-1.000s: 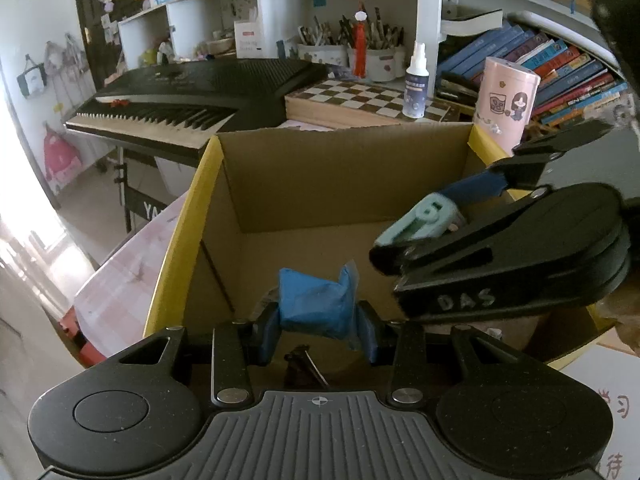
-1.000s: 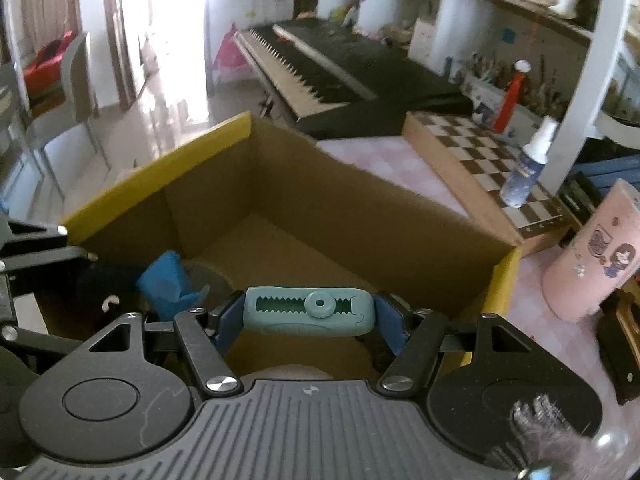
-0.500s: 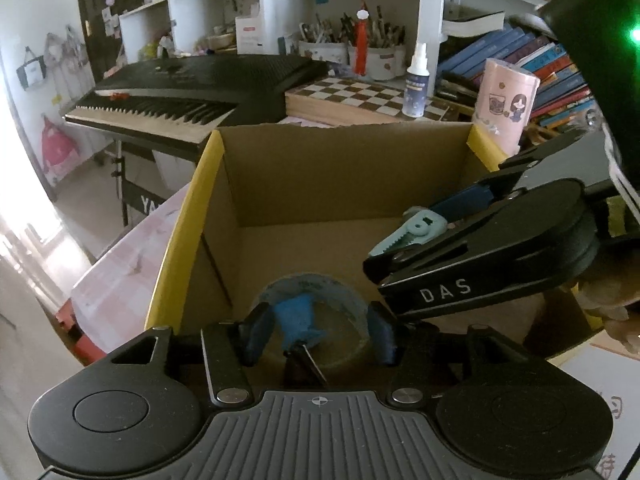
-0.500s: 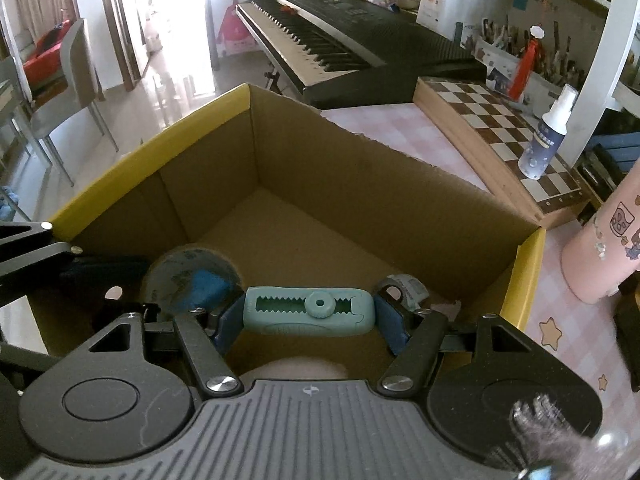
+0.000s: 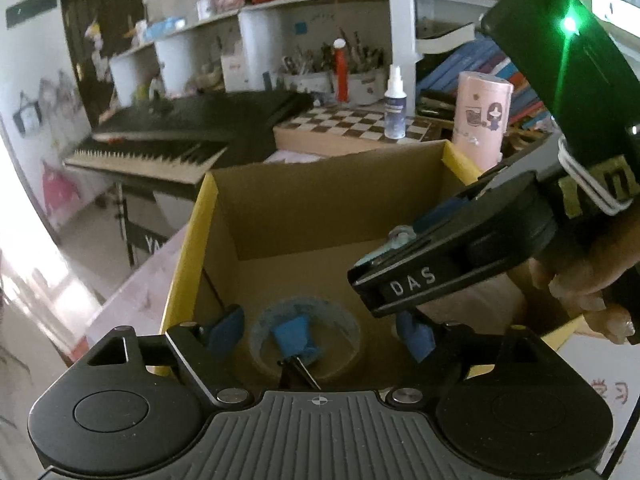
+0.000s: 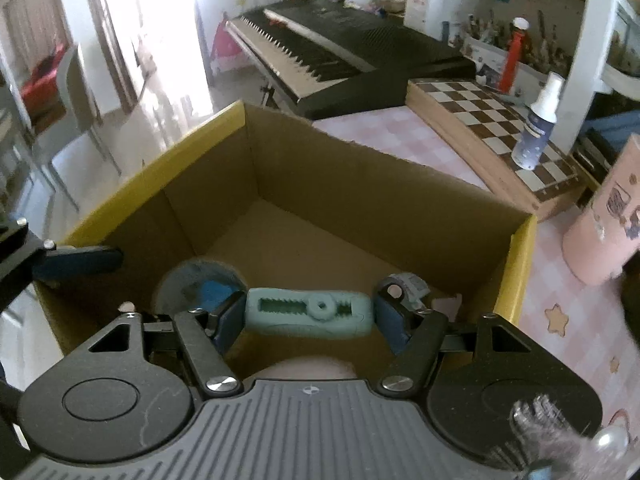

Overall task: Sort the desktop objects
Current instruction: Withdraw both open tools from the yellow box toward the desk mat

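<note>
**Over the open box: one item dropped, one still clamped**

Around the box (image 6: 400, 184): black keyboard (image 6: 344, 40) behind on its stand; wooden chessboard (image 6: 500, 128) to the right of it, with a white-capped spray bottle (image 6: 538, 124) standing on its squares; pink cartoon-printed canister (image 5: 482, 120) just beside the box's far right corner; shelves of books, pen pots and a red bottle further back; pink checked tablecloth (image 6: 576, 320) with star prints underneath.

In the way: right gripper (image 6: 310, 316) crossing the left camera's view, its black "DAS" body and the holding hand (image 5: 588, 288) hiding the box's right side; in the right view, one blue left finger (image 6: 76, 262) poking over the yellow left rim.

Materials and shapes: plain brown corrugated card, yellow-edged flaps, deep and square-cornered; tape roll (image 5: 304, 332), a translucent ring lying flat on the box floor, with a crumpled blue piece (image 5: 292, 334) inside it; second small roll (image 6: 408, 284) near the right wall; mint-green clip (image 6: 310, 316), rounded, rubbery-looking, toothed slot and round hub.

Left gripper (image 5: 320, 334): jaws just opened wide, blue pads apart, gripping nothing, the blue piece lying below between them.

Right gripper: pads pressed on both ends of the clip, held crosswise above the box.
</note>
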`<state>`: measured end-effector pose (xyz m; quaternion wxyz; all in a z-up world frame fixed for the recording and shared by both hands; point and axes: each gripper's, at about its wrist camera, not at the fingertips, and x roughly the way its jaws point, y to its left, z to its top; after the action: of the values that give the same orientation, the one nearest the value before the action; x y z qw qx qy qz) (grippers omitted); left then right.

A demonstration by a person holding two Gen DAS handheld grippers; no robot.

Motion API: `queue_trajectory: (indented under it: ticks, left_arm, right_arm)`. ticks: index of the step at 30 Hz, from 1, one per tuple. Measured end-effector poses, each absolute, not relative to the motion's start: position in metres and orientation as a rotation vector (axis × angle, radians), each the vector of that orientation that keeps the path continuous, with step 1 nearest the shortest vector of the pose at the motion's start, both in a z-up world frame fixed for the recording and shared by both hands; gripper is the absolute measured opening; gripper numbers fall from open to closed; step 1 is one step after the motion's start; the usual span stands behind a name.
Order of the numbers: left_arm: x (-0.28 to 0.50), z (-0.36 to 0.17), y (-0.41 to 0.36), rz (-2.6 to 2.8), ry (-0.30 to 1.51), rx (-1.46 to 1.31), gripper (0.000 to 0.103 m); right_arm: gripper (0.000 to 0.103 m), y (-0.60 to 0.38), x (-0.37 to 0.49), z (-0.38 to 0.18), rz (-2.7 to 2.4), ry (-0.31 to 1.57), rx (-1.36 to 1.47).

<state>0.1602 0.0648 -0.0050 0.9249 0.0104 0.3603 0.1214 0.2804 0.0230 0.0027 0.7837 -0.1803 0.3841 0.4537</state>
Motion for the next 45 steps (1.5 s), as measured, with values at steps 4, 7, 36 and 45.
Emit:
queue_trajectory:
  ticks: [4,7,36,45]
  left_arm:
    - [0.155,0.0,0.064,0.252,0.714,0.025,0.087]
    - [0.149,0.004,0.065,0.26,0.695,0.017,0.089]
    - [0.068,0.032,0.083,0.302,0.541,-0.068,0.09]
    - [0.033,0.024,0.083,0.286,0.571,-0.076,0.09]
  right_arm:
    - [0.067,0.012,0.274,0.015,0.957,0.781,-0.332]
    - [0.067,0.001,0.267,0.024,0.931,0.743,-0.291]
    - [0.067,-0.115,0.151,0.058,0.489,0.477,-0.074]
    - [0.067,-0.125,0.097,0.04,0.424,0.507,-0.075]
